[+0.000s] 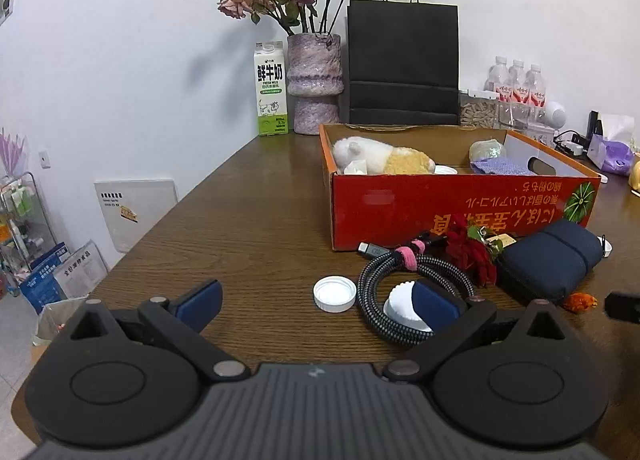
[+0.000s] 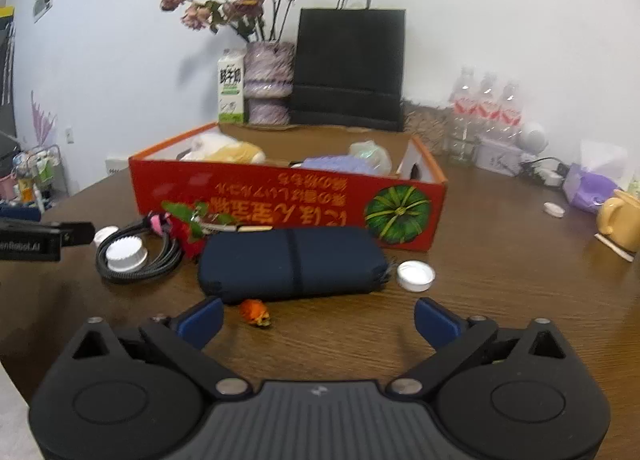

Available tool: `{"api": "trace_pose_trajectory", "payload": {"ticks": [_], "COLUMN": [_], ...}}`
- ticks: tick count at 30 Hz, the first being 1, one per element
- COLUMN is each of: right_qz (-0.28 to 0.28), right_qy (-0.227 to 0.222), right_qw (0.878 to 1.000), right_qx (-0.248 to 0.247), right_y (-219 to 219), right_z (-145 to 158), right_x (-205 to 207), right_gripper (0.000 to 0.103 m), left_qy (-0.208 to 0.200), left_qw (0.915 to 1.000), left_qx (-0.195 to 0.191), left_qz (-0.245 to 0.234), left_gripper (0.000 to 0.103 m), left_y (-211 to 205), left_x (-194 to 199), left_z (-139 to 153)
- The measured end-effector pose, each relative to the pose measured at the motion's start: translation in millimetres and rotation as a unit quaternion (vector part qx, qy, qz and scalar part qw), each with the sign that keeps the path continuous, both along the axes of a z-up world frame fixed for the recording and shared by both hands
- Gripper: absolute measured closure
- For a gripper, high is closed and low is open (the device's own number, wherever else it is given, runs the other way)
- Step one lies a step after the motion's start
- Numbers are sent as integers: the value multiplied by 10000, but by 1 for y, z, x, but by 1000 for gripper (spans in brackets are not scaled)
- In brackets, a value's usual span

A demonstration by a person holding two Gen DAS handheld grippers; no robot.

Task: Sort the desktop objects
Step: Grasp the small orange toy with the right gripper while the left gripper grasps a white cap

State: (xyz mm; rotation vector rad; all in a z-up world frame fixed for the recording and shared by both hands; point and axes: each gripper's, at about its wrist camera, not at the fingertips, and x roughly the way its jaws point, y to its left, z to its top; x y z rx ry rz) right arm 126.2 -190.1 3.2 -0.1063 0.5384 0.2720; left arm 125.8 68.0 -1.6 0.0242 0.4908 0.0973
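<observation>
Dark wood-grain surface (image 2: 500,300) against a white wall carries everything. Both tongs stand wide and empty. From the right tongs (image 2: 318,322), a small orange crumpled scrap (image 2: 256,312) lies between the blue pads, nearer the left one at about eleven o'clock; what it is made of I cannot tell through the blur. Just beyond at twelve o'clock sits the navy zippered fabric pouch (image 2: 294,264), its long axis running crosswise, nine to three, with a white round plastic cap (image 2: 416,275) at one o'clock. The right hand is likely nearer to all three.

From the left tongs (image 1: 318,306), an upturned white plastic lid (image 1: 335,293) lies at twelve o'clock, the coiled black braided cable (image 1: 384,280) with a ridged white cap (image 1: 402,306) inside it at two o'clock. Farther off stands the red cardboard box (image 1: 440,207), already holding a plush toy (image 1: 380,155).
</observation>
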Motion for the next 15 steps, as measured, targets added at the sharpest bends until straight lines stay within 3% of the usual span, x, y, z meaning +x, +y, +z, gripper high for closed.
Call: {"api": "trace_pose_trajectory", "payload": {"ticks": [5, 7, 9, 11, 12, 15], "right_qz": [210, 301, 385, 466, 522, 614], "right_qy": [142, 210, 291, 348, 370, 374], "right_qw": [9996, 9992, 9987, 9982, 9979, 9973], "right_qx": [-99, -137, -164, -122, -108, -128], "right_y": [14, 21, 26, 29, 30, 33], "right_z": [-7, -8, -10, -11, -11, -10], "right_x": [10, 15, 18, 21, 21, 18], "right_gripper": [25, 39, 60, 71, 84, 87], "left_qy": [91, 130, 177, 192, 196, 218], "left_qw": [9999, 9998, 9998, 9997, 9997, 9996], "left_qx": [46, 101, 102, 42, 28, 62], "left_qz": [-53, -66, -72, -119, -142, -139], "left_gripper": [5, 22, 26, 26, 26, 26], "left_y": [2, 2, 4, 6, 7, 7], "left_x": [4, 6, 8, 9, 9, 15], "left_z": [-4, -5, -6, -7, -7, -8]}}
